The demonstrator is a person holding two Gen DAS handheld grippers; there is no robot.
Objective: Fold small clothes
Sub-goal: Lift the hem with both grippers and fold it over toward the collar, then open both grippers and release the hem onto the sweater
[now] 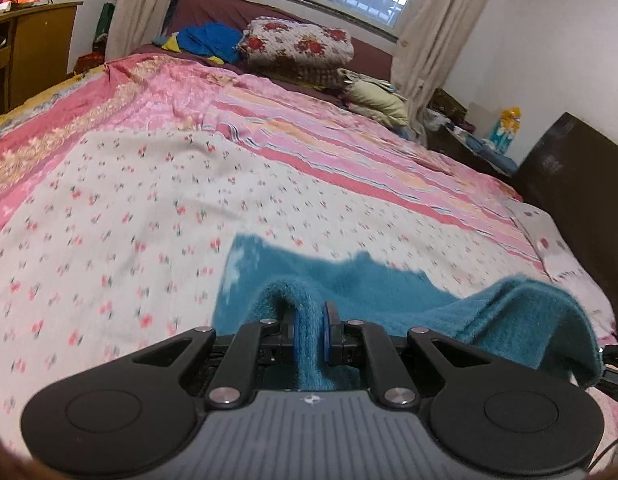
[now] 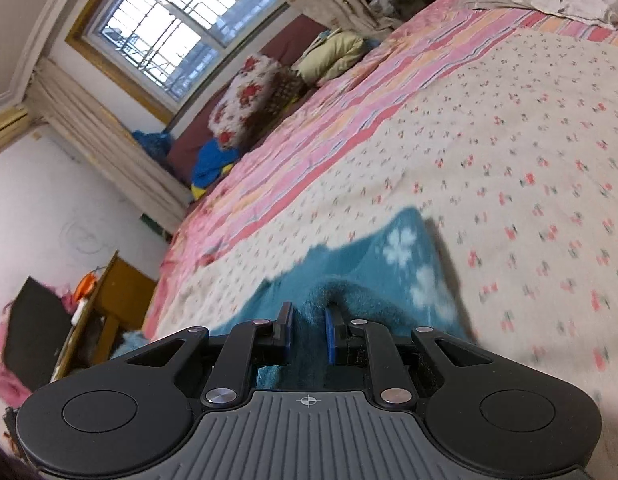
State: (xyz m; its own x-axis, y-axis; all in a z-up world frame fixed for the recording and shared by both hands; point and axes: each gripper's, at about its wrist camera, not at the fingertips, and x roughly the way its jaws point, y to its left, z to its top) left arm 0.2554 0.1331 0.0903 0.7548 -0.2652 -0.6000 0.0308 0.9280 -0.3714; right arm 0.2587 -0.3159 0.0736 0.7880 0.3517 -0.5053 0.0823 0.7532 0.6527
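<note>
A fuzzy teal garment (image 1: 365, 280) with pale flower marks lies partly on the floral bedsheet (image 1: 129, 208). My left gripper (image 1: 309, 330) is shut on a fold of the teal garment, which bunches up between the blue pads. Another lifted part of the cloth (image 1: 549, 312) hangs at the right. In the right wrist view, my right gripper (image 2: 307, 332) is shut on the teal garment (image 2: 389, 264), whose far corner with white flowers rests on the bedsheet (image 2: 509, 160).
Folded quilts and pillows (image 1: 301, 48) and blue clothes (image 1: 205, 42) sit at the far side of the bed under the window. A wooden desk (image 1: 33, 48) stands left. A dark headboard (image 1: 577, 184) runs along the right.
</note>
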